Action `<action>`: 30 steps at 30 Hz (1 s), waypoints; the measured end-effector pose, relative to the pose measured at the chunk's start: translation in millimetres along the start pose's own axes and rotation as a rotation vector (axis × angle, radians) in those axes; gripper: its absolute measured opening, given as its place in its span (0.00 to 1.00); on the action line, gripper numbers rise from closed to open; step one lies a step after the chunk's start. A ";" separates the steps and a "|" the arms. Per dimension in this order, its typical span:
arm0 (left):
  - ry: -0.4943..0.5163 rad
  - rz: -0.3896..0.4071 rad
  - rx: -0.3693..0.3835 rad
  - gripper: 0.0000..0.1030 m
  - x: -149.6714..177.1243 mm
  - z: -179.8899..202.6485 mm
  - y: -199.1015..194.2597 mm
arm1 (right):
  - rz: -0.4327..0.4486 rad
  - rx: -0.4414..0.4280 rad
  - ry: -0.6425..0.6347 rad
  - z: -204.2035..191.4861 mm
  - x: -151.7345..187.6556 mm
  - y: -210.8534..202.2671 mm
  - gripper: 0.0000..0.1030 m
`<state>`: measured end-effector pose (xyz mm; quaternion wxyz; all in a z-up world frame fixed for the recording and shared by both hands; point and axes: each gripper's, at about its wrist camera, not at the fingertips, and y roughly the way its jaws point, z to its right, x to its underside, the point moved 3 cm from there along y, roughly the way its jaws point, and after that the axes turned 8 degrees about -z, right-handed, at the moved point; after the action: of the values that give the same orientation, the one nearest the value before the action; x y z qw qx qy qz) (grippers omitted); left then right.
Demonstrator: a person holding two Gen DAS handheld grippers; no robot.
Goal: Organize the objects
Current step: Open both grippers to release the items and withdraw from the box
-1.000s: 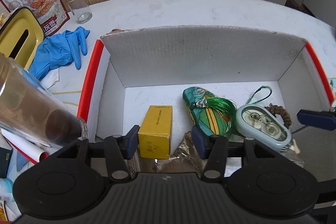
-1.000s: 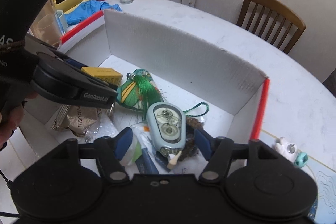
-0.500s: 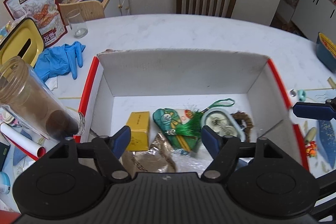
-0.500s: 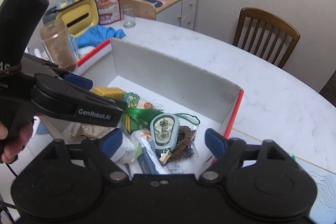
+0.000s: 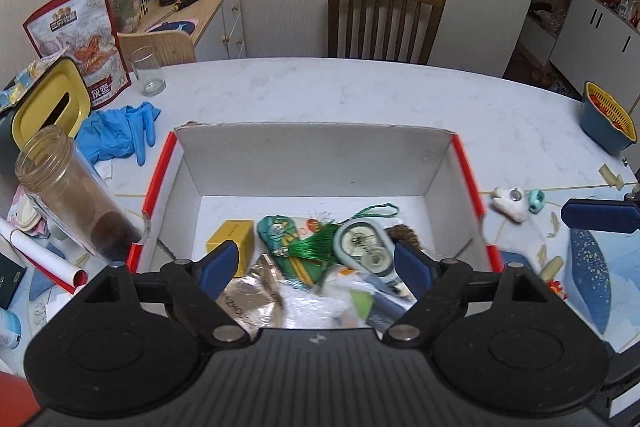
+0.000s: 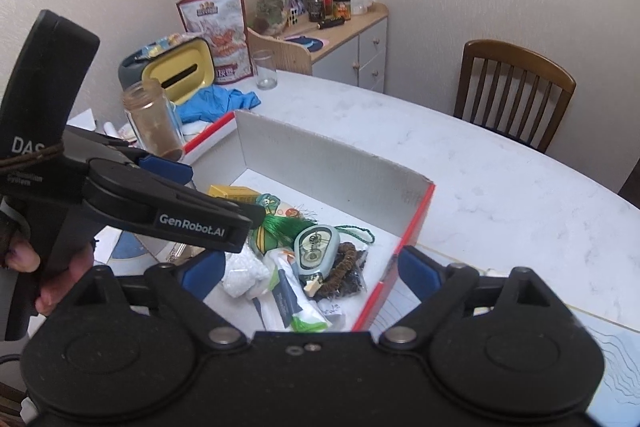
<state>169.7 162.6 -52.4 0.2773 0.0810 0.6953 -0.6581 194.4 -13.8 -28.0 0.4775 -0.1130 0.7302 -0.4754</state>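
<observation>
"GenRobot.AI" in white on left gripper (image 6: pixel 224 203) arm, "DAS" on its handle; both left of right gripper (image 6: pixel 308 269). Snack bag (image 5: pixel 80 43) print unreadable.

Handheld gripper rig — matte black, blue pads

Left gripper (image 5: pixel 315 264) and right gripper (image 6: pixel 311 270): silver pivot screws, round black hubs; white "GenRobot.AI" lettering, bare-skinned hand (image 6: pixel 42 269) — brown cord around handle.

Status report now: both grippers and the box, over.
Left gripper open, empty. Right gripper open, empty. White cardboard box with red edges holds the clutter. Nothing blocking.
</observation>
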 end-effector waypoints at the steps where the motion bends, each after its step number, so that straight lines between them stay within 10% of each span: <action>1: -0.002 0.004 0.001 0.88 0.4 4.3 -1.9 | 0.005 -0.005 0.002 3.4 2.3 -4.3 0.91; 30: 0.157 0.001 0.147 0.97 17.8 203.0 28.7 | -0.035 0.095 0.008 185.6 129.7 -39.4 0.92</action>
<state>225.2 -33.2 -82.1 0.2154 0.1527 0.6647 -0.6989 265.2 -223.5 -90.0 0.4710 -0.1010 0.7067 -0.5183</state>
